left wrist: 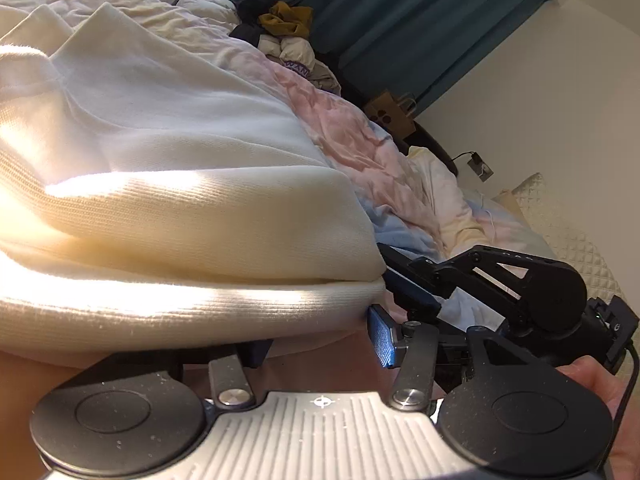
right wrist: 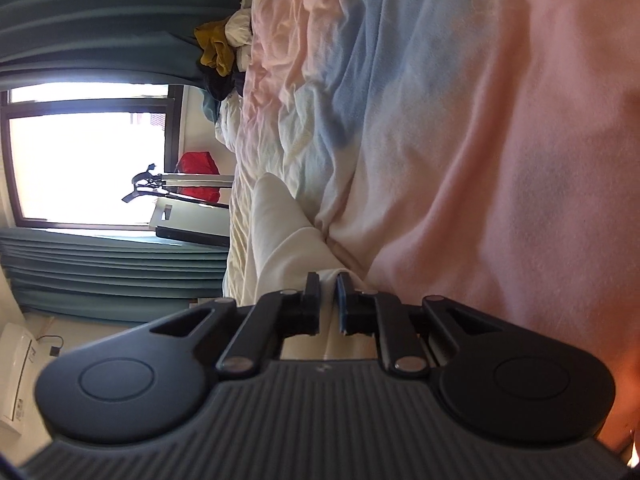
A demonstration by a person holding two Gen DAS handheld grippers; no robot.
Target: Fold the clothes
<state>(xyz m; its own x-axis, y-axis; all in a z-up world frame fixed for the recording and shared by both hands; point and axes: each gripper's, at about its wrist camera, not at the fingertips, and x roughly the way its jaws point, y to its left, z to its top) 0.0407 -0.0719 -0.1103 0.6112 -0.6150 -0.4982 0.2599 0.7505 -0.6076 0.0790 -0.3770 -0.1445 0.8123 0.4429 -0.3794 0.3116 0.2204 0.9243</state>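
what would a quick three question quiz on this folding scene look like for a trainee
1. True or false: the right gripper is shut on a corner of the cream garment.
2. Multiple choice: the curtains are A) red, B) teal, C) yellow.
3. Short answer: what does the cream garment lie on?

Key: 1 true; 2 B; 3 the pastel bedsheet, pink, blue and pale yellow.
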